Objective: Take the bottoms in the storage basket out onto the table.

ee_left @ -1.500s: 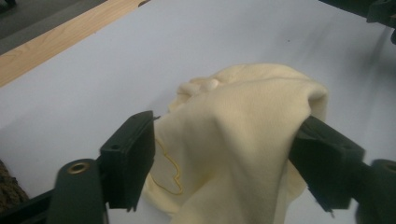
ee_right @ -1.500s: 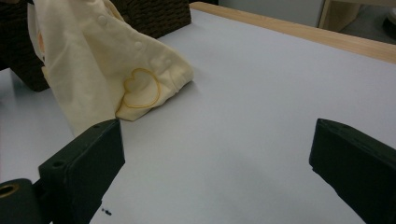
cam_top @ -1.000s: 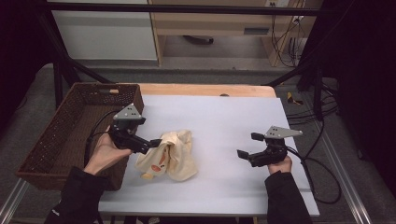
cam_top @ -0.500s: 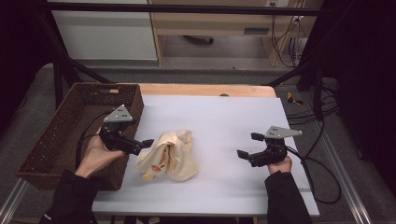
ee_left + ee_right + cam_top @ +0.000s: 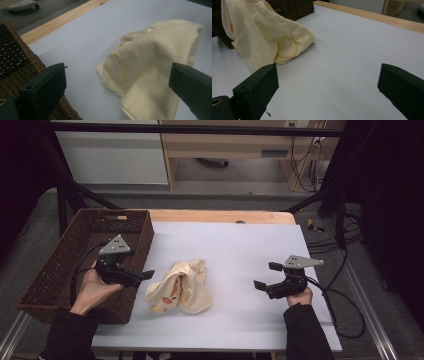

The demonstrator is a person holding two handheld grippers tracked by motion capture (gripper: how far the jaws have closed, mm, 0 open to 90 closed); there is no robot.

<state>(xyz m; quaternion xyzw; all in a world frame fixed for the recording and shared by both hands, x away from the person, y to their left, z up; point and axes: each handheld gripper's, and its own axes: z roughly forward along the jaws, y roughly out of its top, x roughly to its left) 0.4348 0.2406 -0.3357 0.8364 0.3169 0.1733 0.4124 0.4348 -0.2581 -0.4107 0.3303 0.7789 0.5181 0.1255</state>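
1. At the far left we see one brown woven basket (image 5: pixel 60 270) standing on the left edge of the desk (image 5: pixel 240 245); its near corner is covered by our left hand (image 5: pixel 92 287) and sleeve.
2. Our left hand comes up from the bottom over the basket's near right part, holding the left tongs (image 5: pixel 142 276) pointed to the right toward the cloth. The jaws stand wide apart and hold nothing; in the left gripper view the cloth (image 5: pixel 155 65) lies between and beyond them, and the left jaw hangs over the basket's rim (image 5: pixel 15 57).
3. One pale yellow cloth (image 5: pixel 181 287), crumpled, lies on the desk just beside the basket's right wall. It looks like a small garment with snap buttons and a heart outline stitched in darker yellow, but the folds hide its full shape. An orange patch shows on its near side; we cannot tell what it is.
4. Well apart to the right, our right hand (image 5: pixel 299 296) rests low near the desk's front right, with the right tongs (image 5: pixel 267 276) pointing left toward the cloth. Its jaws are also wide open and empty; the right gripper view shows bare desk between them.
5. We count two tongs, two hands, one basket, one cloth.
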